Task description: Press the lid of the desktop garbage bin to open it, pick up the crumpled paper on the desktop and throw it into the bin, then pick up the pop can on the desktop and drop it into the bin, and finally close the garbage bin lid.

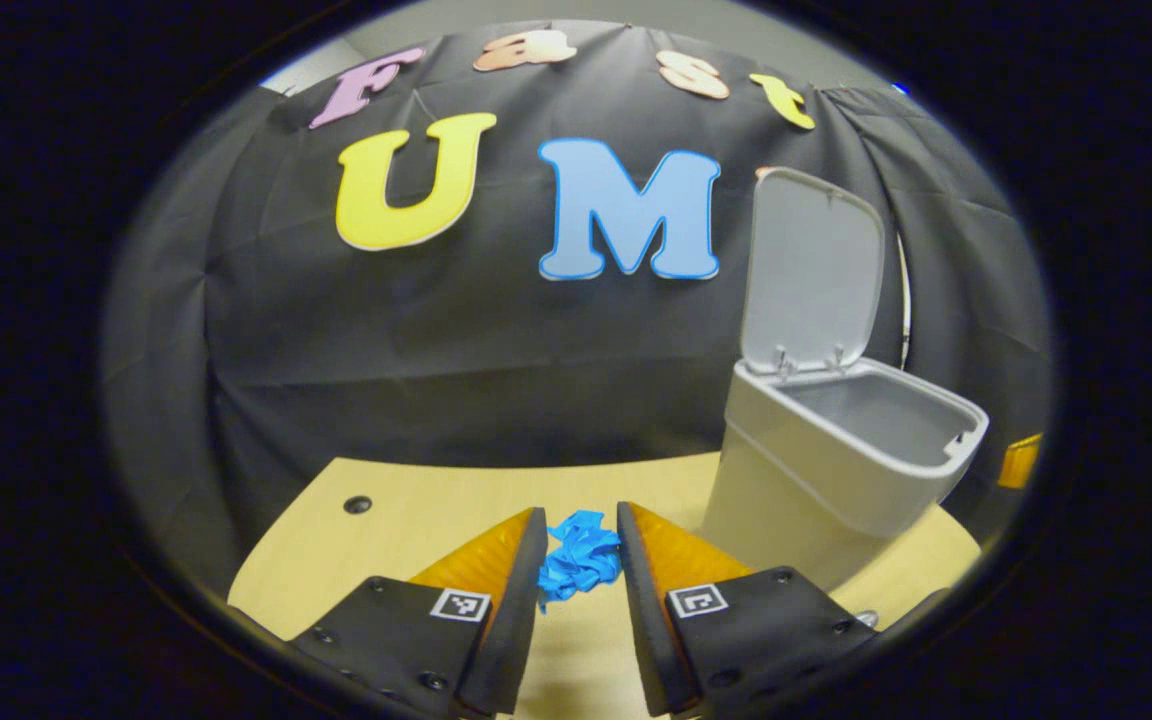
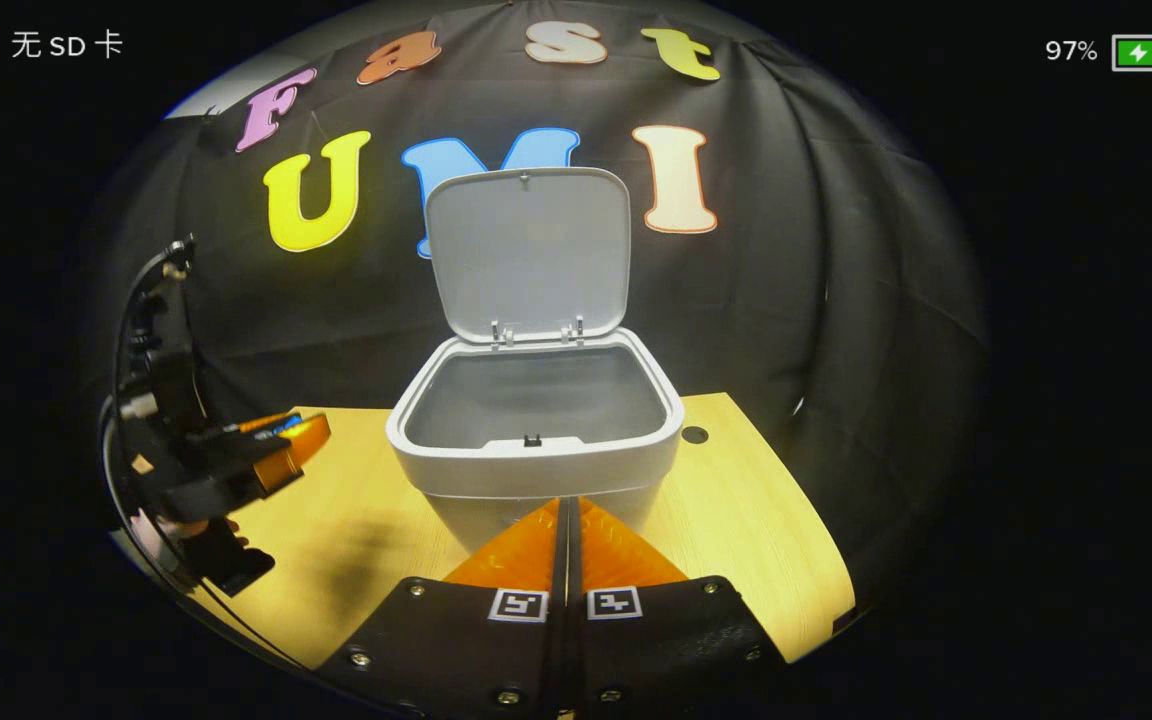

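A blue crumpled paper (image 1: pixel 581 555) sits pinched between the fingertips of my left gripper (image 1: pixel 581 530), held above the wooden desktop (image 1: pixel 416 510). The grey garbage bin (image 1: pixel 836 470) stands to its right with the lid (image 1: pixel 811 270) swung upright and the inside bare. In the right gripper view the bin (image 2: pixel 536 455) is straight ahead, lid (image 2: pixel 528 250) up. My right gripper (image 2: pixel 566 510) is shut with nothing in it, just short of the bin's front wall. The left gripper (image 2: pixel 301 435) hovers at the left, raised off the table, a bit of blue showing between its fingers.
The desktop (image 2: pixel 736 500) ends at the black cloth wall close behind the bin. A small round hole (image 1: pixel 357 504) marks the table's far left, another hole (image 2: pixel 694 435) sits right of the bin. A hand holds the left gripper (image 2: pixel 186 520) near the table's left edge.
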A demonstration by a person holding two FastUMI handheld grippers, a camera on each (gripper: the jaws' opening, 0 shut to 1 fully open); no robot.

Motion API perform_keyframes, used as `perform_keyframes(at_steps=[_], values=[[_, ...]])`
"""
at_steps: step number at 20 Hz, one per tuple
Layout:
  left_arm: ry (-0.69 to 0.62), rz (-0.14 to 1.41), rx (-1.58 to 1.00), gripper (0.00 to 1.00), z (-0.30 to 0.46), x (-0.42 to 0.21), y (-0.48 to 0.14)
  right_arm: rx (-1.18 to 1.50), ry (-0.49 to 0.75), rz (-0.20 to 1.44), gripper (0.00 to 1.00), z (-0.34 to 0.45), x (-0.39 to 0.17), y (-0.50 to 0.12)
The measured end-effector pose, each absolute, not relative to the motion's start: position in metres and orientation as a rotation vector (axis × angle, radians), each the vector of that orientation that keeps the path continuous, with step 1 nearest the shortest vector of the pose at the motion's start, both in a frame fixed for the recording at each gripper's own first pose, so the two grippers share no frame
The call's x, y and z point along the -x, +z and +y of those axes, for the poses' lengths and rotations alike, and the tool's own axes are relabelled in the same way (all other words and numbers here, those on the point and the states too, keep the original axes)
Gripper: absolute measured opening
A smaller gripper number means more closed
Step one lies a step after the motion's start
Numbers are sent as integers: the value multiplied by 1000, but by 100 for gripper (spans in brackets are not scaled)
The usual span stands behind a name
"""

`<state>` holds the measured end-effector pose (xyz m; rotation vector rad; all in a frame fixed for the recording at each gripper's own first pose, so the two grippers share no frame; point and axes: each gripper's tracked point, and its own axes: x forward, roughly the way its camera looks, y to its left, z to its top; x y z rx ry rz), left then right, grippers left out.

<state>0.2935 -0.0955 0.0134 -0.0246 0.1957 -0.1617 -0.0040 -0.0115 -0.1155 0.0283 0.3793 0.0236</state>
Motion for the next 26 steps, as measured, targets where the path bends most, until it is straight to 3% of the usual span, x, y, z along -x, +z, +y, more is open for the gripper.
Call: perform_keyframes(at_steps=[5,11,22,26], values=[[-257,45,29,50,-140,-288,96,-40,1,375,1,-24,11,-117],[-378,-45,24,53,-206,-286,145,-63,-49,364,0,-44,22,-118],[-520,-68,10,95,-285,-272,164,-118,-144,364,0,-81,39,-124],[-506,-60,6,95,-282,-275,162,-129,-141,353,0,-82,37,-121]])
